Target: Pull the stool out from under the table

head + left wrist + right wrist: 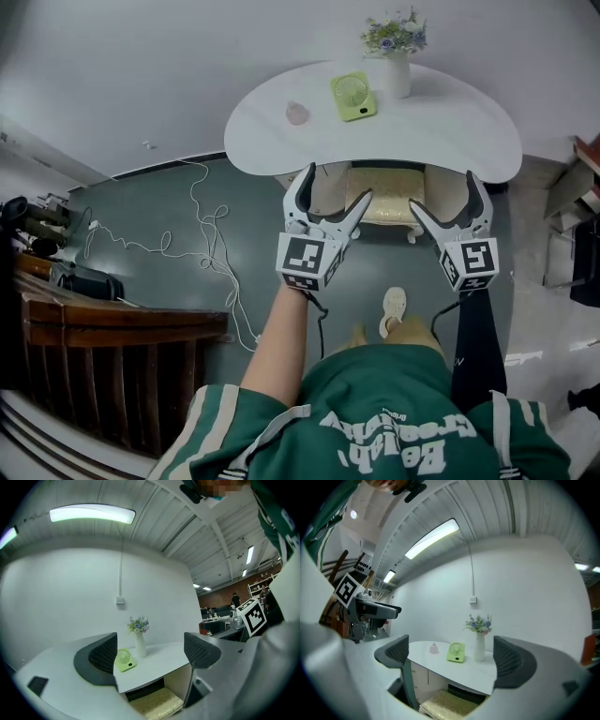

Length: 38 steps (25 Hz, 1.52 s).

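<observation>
The stool, with a pale yellow cushion, stands tucked under the front edge of the white oval table. Only its front part shows. My left gripper is open just in front of the stool's left side, holding nothing. My right gripper is open in front of its right side, also empty. In the left gripper view the cushion lies low between the open jaws of that gripper, some way off. The right gripper view shows the cushion below the tabletop, beyond the spread fingers.
On the table stand a green fan, a white vase of flowers and a small pink thing. A white cable trails over the grey floor at left. Dark wooden furniture is at lower left. My slippered foot is behind the grippers.
</observation>
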Each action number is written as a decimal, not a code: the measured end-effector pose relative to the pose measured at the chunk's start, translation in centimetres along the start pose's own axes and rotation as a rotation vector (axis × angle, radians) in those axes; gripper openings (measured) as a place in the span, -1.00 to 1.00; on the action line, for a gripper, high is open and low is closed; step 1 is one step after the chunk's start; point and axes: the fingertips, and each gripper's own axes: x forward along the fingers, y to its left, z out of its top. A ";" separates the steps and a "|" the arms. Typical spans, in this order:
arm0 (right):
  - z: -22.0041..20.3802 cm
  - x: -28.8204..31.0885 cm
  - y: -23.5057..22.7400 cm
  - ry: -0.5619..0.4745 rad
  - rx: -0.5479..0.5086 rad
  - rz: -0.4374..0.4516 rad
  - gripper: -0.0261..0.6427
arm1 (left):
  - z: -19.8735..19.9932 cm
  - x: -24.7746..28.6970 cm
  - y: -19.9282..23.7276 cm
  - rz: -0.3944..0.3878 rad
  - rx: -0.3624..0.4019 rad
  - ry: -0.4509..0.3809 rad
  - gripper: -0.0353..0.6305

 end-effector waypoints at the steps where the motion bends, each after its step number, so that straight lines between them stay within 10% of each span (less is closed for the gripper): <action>1: -0.4 0.9 -0.5 0.005 0.007 0.009 0.80 | -0.4 0.8 0.3 0.005 0.000 0.010 0.43; 20: -13.7 15.3 -0.8 0.240 0.079 0.262 0.78 | -15.6 8.6 6.9 0.073 -0.039 0.277 0.43; 29: -19.0 16.1 0.5 0.338 0.076 0.305 0.77 | -20.7 10.4 8.1 0.115 -0.016 0.277 0.43; 38: -29.1 16.3 0.5 0.459 0.042 0.217 0.70 | -31.5 14.6 8.6 -0.051 0.023 0.345 0.43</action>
